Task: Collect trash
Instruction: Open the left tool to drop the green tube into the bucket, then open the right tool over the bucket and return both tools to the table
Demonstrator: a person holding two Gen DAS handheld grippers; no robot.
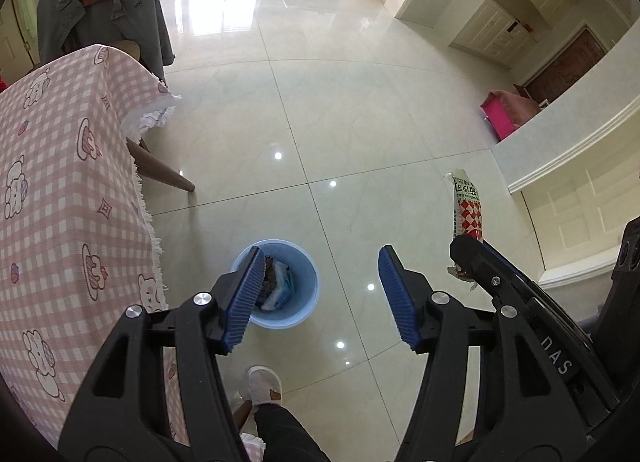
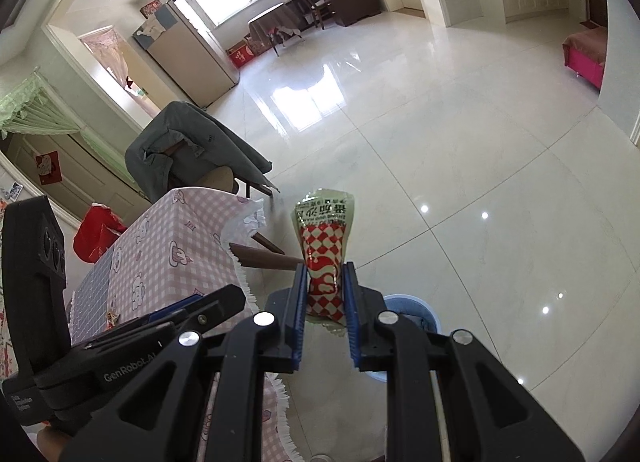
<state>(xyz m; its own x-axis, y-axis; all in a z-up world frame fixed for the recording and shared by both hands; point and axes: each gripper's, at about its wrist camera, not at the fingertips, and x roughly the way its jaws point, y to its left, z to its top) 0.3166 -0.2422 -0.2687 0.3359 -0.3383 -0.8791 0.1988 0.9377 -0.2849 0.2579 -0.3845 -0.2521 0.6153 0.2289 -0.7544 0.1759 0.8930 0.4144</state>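
Note:
A light blue trash bin (image 1: pixel 298 304) stands on the tiled floor beside the table and holds several wrappers (image 1: pixel 276 282). My left gripper (image 1: pixel 320 258) is open and empty, held high above the bin. My right gripper (image 2: pixel 325 276) is shut on a red-and-white checkered snack wrapper (image 2: pixel 326 242), which stands upright between the pads. In the left wrist view the right gripper (image 1: pixel 466 250) and the wrapper (image 1: pixel 468 209) show at the right, off to the side of the bin. In the right wrist view the bin (image 2: pixel 416 308) is partly hidden behind the right finger.
A table with a pink checkered cloth (image 1: pixel 60 201) is at the left, its wooden leg (image 1: pixel 164 173) angled to the floor. A chair draped with a grey jacket (image 1: pixel 108 13) stands behind it. My slippered foot (image 1: pixel 264 384) is near the bin. A pink stool (image 1: pixel 504 109) sits far right.

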